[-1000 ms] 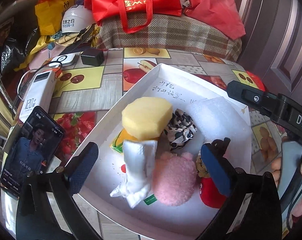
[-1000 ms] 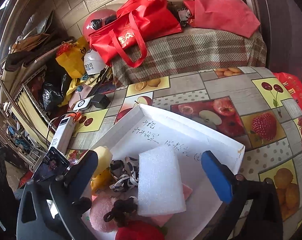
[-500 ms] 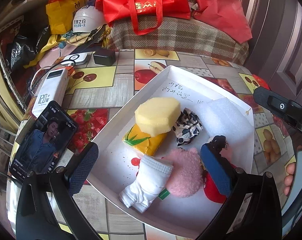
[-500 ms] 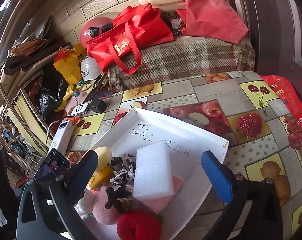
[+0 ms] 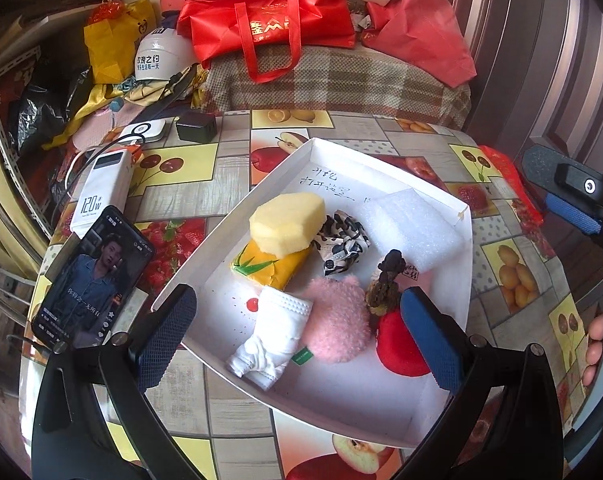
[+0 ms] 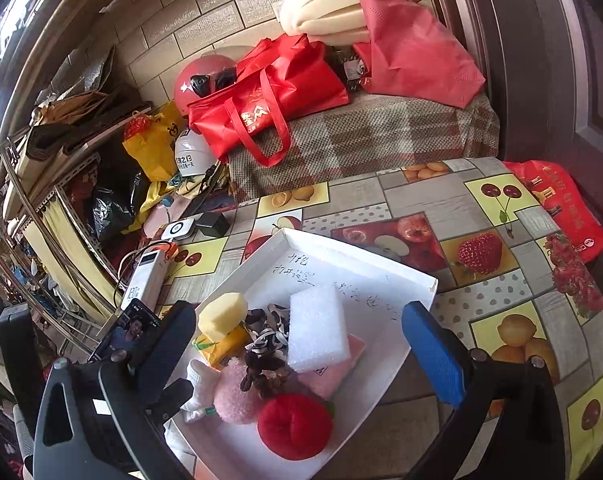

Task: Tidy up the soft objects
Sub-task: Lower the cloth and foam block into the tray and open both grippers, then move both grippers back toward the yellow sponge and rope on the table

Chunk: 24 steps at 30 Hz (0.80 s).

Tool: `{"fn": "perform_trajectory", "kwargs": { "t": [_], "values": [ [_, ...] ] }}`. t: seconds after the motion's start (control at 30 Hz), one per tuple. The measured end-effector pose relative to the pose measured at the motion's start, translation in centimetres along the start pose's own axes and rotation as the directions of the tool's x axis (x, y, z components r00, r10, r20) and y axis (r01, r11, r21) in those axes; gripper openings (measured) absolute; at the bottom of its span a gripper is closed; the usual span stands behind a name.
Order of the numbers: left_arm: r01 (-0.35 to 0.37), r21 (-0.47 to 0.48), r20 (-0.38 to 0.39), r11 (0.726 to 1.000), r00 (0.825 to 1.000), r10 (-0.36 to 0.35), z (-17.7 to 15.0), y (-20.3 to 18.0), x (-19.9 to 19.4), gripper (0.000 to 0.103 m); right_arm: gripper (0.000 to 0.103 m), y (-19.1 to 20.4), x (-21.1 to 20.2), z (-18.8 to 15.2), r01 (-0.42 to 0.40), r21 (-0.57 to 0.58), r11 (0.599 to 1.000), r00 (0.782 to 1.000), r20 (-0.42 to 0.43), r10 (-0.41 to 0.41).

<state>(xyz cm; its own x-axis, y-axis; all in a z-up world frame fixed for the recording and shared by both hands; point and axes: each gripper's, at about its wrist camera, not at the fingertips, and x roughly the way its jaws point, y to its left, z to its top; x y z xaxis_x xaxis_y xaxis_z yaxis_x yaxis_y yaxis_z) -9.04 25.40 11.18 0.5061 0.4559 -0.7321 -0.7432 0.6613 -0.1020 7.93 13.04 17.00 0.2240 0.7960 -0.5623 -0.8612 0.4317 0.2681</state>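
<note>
A white tray (image 5: 381, 172) on the fruit-print table holds soft things: a yellow sponge (image 5: 287, 220) on a yellow packet (image 5: 269, 268), a black-and-white scrunchie (image 5: 341, 242), a white foam block (image 5: 411, 226), a pink pompom (image 5: 339, 328), a white sock (image 5: 271, 338), a brown scrunchie (image 5: 385, 284) and a red plush (image 5: 399, 350). My left gripper (image 5: 297, 338) is open and empty above the tray's near side. My right gripper (image 6: 297, 354) is open and empty above the same tray (image 6: 401, 270), with the foam block (image 6: 317, 328) and red plush (image 6: 295, 426) between its fingers.
A phone (image 5: 93, 280), a white power bank (image 5: 103, 194) with cable, a charger (image 5: 143, 132) and a black box (image 5: 195, 127) lie left of the tray. Behind the table is a checked couch (image 5: 341, 80) with red bags (image 5: 273, 20). Shelving stands at left.
Both grippers have pulled back and up from the tray. The white sock has dropped from beside the sponge to the tray floor near the pompom.
</note>
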Motion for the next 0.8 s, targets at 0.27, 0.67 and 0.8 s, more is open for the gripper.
{"fn": "perform_trajectory", "kwargs": {
  "t": [0.27,0.67,0.8],
  "values": [
    [0.013,0.023,0.039,1.000,0.999,-0.014,-0.7,-1.0,-3.2,0.103,0.103,1.2,-5.4,-0.1,-0.003,-0.019,1.000,0.996,0.085,0.005],
    [0.085,0.105,0.088,0.991,0.992,-0.094,-2.8,-3.5,-8.1,0.103,0.103,1.7,-16.8,-0.4,0.132,-0.043,0.990,0.916,0.388,-0.106],
    [0.108,0.116,0.117,0.987,0.986,-0.122,-3.1,-4.0,-9.8,0.103,0.103,0.1,-18.6,-0.9,0.126,-0.011,0.992,0.912,0.395,-0.112]
  ]
}}
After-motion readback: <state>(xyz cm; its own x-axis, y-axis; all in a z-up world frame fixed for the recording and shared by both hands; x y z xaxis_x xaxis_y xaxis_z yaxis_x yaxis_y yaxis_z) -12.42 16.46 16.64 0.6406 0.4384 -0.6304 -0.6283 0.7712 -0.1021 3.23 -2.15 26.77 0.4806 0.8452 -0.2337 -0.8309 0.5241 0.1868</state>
